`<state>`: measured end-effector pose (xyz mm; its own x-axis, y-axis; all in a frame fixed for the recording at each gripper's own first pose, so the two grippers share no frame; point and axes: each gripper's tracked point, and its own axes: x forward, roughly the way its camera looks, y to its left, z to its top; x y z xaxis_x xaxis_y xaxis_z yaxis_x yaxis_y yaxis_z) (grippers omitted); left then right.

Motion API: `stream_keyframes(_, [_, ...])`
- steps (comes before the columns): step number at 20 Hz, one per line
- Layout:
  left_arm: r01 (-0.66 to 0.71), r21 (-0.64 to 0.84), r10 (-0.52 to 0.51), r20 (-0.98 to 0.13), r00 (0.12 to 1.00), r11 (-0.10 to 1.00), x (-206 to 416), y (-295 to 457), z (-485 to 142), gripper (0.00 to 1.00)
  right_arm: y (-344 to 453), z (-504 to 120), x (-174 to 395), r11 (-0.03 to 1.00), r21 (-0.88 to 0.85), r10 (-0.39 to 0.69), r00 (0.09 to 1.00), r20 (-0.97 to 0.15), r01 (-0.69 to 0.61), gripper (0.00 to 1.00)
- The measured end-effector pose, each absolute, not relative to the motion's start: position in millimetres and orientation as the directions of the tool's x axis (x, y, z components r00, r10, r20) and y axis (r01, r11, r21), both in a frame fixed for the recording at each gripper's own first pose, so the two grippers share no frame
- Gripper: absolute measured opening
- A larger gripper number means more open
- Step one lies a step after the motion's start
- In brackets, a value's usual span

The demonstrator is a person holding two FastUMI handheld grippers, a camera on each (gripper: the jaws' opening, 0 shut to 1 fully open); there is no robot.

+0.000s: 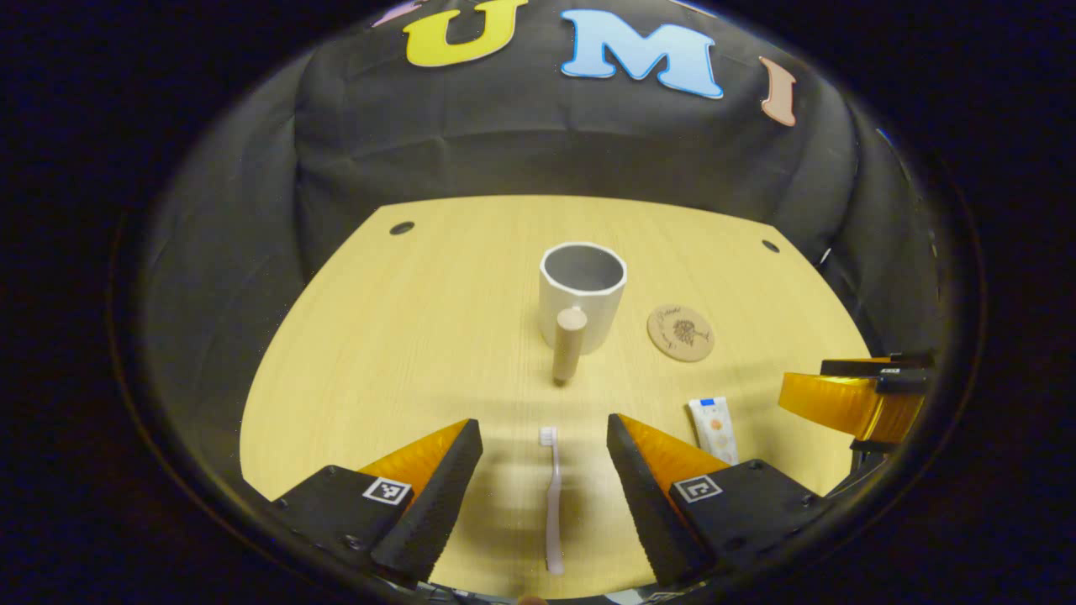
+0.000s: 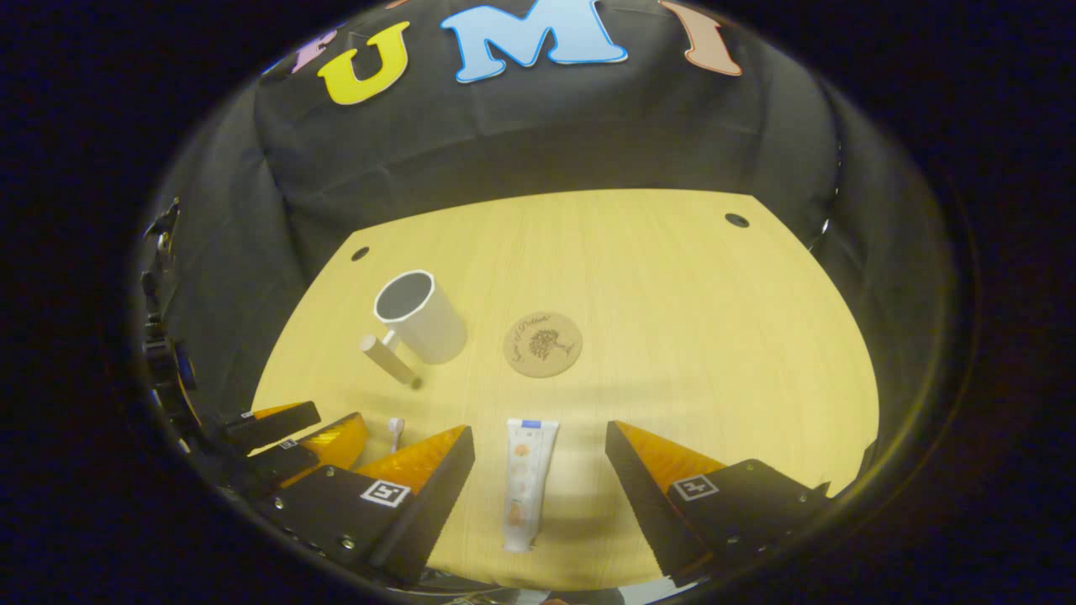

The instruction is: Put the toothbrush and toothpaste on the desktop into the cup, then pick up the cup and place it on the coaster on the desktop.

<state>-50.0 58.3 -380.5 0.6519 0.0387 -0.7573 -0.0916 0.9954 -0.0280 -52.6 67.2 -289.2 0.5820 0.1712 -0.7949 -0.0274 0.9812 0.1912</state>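
A white toothbrush (image 1: 552,496) lies flat on the wooden desktop (image 1: 403,336) between the open fingers of my left gripper (image 1: 545,483), untouched. Beyond it stands a white cup (image 1: 582,294) with a wooden handle (image 1: 568,343), upright and empty. To its right lies a round wooden coaster (image 1: 681,333). A white toothpaste tube (image 2: 524,483) lies between the open fingers of my right gripper (image 2: 538,487), cap end pointing away. The right gripper view also holds the cup (image 2: 420,316), the coaster (image 2: 543,344), the toothbrush head (image 2: 395,428) and the left gripper (image 2: 286,433) at the lower left.
Two dark round holes (image 1: 402,228) (image 1: 770,246) mark the desktop's far corners. Black cloth walls close the booth behind and at both sides. The right gripper (image 1: 849,399) shows at the right edge of the left gripper view, beside the toothpaste (image 1: 714,428).
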Motion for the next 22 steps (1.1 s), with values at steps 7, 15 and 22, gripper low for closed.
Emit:
stream_keyframes(7, [-0.073, -0.023, 0.021, -0.842, 0.540, 0.997, -68, 56, -428, 0.95, 77, -340, -67, 0.975, 0.220, 0.189, 0.440, -0.878, 0.020, 0.97])
stream_keyframes(15, [-0.057, -0.015, 0.011, -0.897, 0.442, 0.998, -82, 46, -462, 0.98, 85, -374, -83, 0.979, 0.204, 0.191, 0.331, -0.924, 0.006, 0.97])
stream_keyframes(22, [-0.069, -0.006, 0.022, -0.916, 0.400, 0.998, -84, 46, -466, 1.00, 83, -389, -84, 0.985, 0.170, 0.166, 0.293, -0.942, -0.010, 0.95])
